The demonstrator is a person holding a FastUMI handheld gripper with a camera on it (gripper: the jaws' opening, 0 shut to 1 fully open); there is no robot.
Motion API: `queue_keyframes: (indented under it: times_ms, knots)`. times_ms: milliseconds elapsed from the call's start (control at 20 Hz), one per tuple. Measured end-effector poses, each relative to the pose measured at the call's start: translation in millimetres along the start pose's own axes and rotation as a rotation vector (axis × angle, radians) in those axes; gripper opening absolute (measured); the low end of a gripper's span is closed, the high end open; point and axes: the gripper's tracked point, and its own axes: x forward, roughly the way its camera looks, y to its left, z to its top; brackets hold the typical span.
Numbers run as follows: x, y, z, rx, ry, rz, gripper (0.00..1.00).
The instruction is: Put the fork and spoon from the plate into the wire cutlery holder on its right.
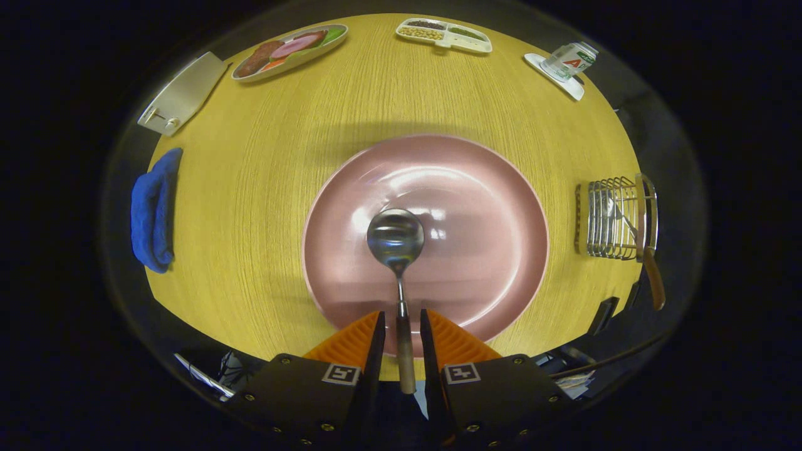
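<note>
A metal spoon [395,238] with a wooden handle points straight ahead over the pink plate [482,188]. Its handle runs back between my fingers, past the plate's near rim. My gripper [401,316] is shut on that handle, and thin slits of plate show beside it at the tips. To the right of the plate, near the table's right edge, stands the wire cutlery holder [611,219]. The fork [620,216] is in the holder, its wooden handle sticking out toward me.
On the yellow wooden table [250,188], a blue cloth [153,210] lies left of the plate. Along the far edge are a pale flat board [183,94], an oval platter of food [289,50], a divided tray [443,34] and a can on a coaster [569,61].
</note>
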Motion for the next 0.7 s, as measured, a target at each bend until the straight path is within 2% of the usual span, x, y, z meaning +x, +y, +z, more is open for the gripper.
queue_keyframes:
  times_ms: [300,350,400,450,700]
  knots:
    - [20,3,-4,-0.022,-0.049,0.021,0.34]
    - [22,3,-2,-0.031,-0.063,0.022,0.11]
    - [16,4,-3,-0.03,-0.071,0.02,0.11]
    - [15,2,-1,-0.027,-0.09,0.013,0.07]
    - [5,-2,6,-0.005,-0.169,-0.022,0.06]
